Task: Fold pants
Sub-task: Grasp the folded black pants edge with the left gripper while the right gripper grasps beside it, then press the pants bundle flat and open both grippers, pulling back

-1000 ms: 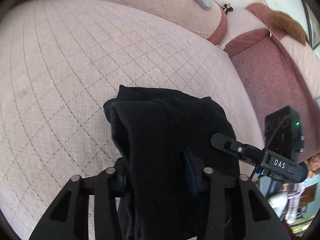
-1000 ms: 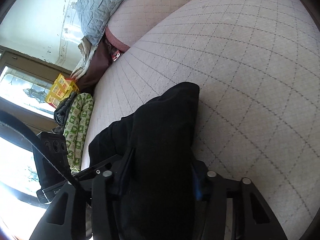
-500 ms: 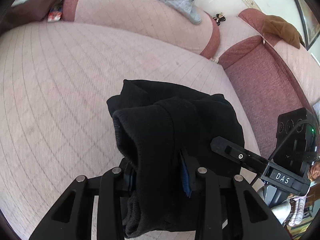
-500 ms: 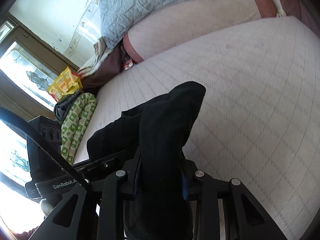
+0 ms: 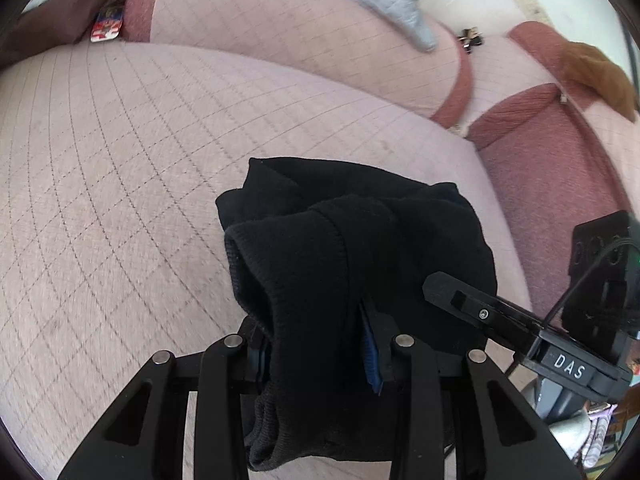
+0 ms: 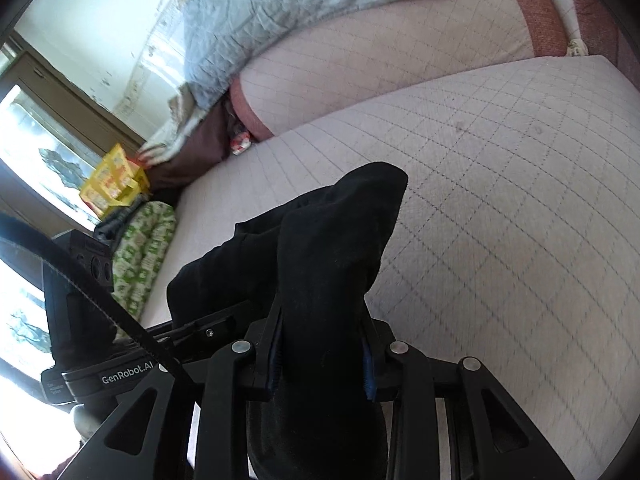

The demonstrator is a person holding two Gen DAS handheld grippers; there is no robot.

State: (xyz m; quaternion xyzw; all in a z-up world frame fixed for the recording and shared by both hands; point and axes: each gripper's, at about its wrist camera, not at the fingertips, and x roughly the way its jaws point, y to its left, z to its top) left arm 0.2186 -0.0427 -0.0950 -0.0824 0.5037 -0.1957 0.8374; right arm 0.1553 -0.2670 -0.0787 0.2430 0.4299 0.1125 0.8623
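The black pants (image 5: 340, 248) hang bunched between both grippers above a pale quilted sofa seat (image 5: 120, 184). My left gripper (image 5: 320, 348) is shut on a ribbed edge of the pants, and cloth drapes over and below its jaws. My right gripper (image 6: 322, 356) is shut on another thick fold of the pants (image 6: 336, 248), which stands up past its fingertips. The right gripper also shows at the right of the left wrist view (image 5: 520, 328). The left gripper's body shows at the lower left of the right wrist view (image 6: 104, 360).
The sofa backrest (image 5: 280, 32) carries a light blue quilt (image 6: 280, 12). A red-brown armrest (image 5: 552, 152) lies at the right. A green patterned cushion (image 6: 140, 256) and yellow boxes (image 6: 112, 180) sit past the seat's left end by a window.
Both grippers have lifted and tilted up with the pants, so more of the backrest and quilt shows. The pants stay gripped in both.
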